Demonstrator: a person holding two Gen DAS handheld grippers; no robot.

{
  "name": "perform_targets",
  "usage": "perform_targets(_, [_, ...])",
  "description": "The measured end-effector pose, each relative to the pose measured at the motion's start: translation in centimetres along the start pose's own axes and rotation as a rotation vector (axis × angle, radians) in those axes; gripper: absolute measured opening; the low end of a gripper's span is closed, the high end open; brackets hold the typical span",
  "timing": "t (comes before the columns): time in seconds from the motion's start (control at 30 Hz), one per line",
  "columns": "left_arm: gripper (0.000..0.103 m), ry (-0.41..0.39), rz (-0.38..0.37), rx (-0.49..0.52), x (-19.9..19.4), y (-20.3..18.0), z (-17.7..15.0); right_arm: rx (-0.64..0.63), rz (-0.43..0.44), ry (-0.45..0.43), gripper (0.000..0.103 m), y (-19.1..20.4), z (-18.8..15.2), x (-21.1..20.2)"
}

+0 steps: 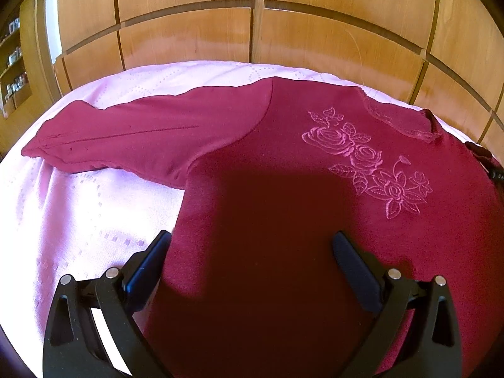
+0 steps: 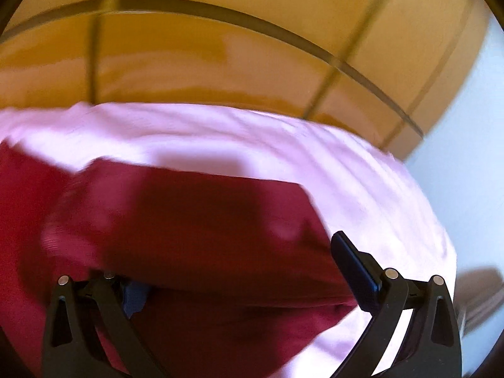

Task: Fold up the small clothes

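Below, maroon top (image 1: 267, 163) under both gaping tools, left (image 1: 250, 245) and right (image 2: 239, 252).

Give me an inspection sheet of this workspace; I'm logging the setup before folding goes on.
Surface: pink bedspread, sunlit.
Job's things: maroon top lying flat, sleeve spread out, rose embroidery facing up.
Clutter: nothing seen.
Grippers: left gripper open above the top; right gripper open, one of its fingers hidden under maroon fabric; view blurred.
Cables: nothing seen.
Surroundings: wooden wardrobe doors; shelves at left.
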State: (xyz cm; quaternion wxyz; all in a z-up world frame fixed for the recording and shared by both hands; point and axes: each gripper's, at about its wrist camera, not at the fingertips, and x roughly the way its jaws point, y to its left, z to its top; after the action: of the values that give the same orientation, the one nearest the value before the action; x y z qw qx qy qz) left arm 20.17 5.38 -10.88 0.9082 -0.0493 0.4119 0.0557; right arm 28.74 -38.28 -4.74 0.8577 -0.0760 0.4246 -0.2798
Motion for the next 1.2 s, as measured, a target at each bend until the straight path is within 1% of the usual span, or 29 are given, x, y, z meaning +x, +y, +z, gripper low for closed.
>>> perform_targets(0.07, [0.101, -0.002, 0.0, -0.001, 0.0, 0.0, 0.0, 0.084, -0.013, 0.005, 0.1, -2.7, 0.2, 0.7])
perform_targets(0.13, [0.101, -0.004, -0.001, -0.002, 0.0, 0.0, 0.0, 0.177, -0.058, 0.011, 0.1, -6.2, 0.0, 1.3])
perform_targets(0.2, [0.101, -0.005, 0.001, -0.001, -0.1, 0.0, 0.0, 0.258, -0.079, 0.029, 0.1, -9.2, -0.6, 1.9])
perform_targets(0.23, [0.101, -0.005, 0.002, -0.001, -0.1, 0.0, 0.0, 0.33, -0.077, 0.048, 0.1, -11.6, -1.1, 2.4])
perform_targets(0.33, [0.101, -0.005, 0.001, 0.0, -0.1, 0.0, 0.0, 0.499, -0.07, 0.102, 0.1, -16.8, -3.2, 3.5])
perform_targets(0.47, [0.101, -0.005, 0.001, 0.0, -0.1, 0.1, 0.0, 0.644, -0.051, 0.186, 0.1, -21.7, -6.5, 5.5])
perform_targets(0.57, [0.101, -0.005, 0.001, 0.0, -0.1, 0.1, 0.0, 0.737, -0.03, 0.229, 0.1, -24.0, -9.5, 6.4])
perform_targets(0.6, [0.101, -0.005, 0.002, 0.001, -0.1, 0.1, 0.0, 0.766, -0.041, 0.241, 0.1, -24.8, -10.7, 6.5])
perform_targets(0.63, [0.101, -0.005, 0.001, 0.001, -0.1, 0.1, 0.0, 0.78, -0.049, 0.244, 0.1, -25.3, -11.3, 6.5])
perform_targets(0.67, [0.101, -0.005, 0.001, 0.0, -0.1, 0.1, 0.0, 0.788, -0.038, 0.222, 0.1, -25.7, -11.9, 6.5])
perform_targets(0.7, [0.101, -0.005, 0.001, 0.001, -0.1, 0.1, 0.0, 0.782, -0.019, 0.188, 0.1, -25.8, -12.3, 6.0])
perform_targets(0.8, [0.101, -0.005, 0.002, 0.001, -0.1, 0.1, 0.0, 0.735, -0.046, 0.184, 0.1, -25.1, -12.6, 5.0])
perform_targets(0.87, [0.101, -0.005, 0.001, 0.001, -0.1, 0.1, 0.0, 0.736, -0.036, 0.166, 0.1, -25.0, -12.7, 4.6])
perform_targets(0.93, [0.101, -0.003, 0.001, 0.001, -0.1, 0.1, 0.0, 0.743, 0.004, 0.136, 0.1, -24.7, -12.5, 4.0])
perform_targets(0.97, [0.101, -0.001, 0.001, 0.0, -0.1, 0.1, 0.1, 0.751, 0.049, 0.123, 0.1, -24.4, -12.6, 3.4])
perform_targets(1.07, [0.101, 0.002, -0.005, -0.003, -0.2, 0.2, 0.1, 0.826, 0.253, 0.085, 0.1, -23.9, -12.7, 3.5])
perform_targets(1.1, [0.101, 0.002, -0.007, -0.005, -0.2, 0.3, 0.1, 0.911, 0.335, 0.066, 0.1, -24.3, -13.0, 3.8])
perform_targets(1.13, [0.101, 0.002, -0.009, -0.005, -0.3, 0.4, 0.1, 0.958, 0.365, 0.055, 0.1, -24.6, -13.3, 4.0])
perform_targets(1.17, [0.101, 0.002, -0.008, -0.004, -0.2, 0.4, 0.1, 1.042, 0.411, 0.037, 0.1, -25.1, -13.8, 4.2])
perform_targets(1.2, [0.101, 0.002, -0.007, -0.003, -0.3, 0.4, 0.1, 1.093, 0.434, 0.031, 0.1, -25.5, -14.1, 4.6])
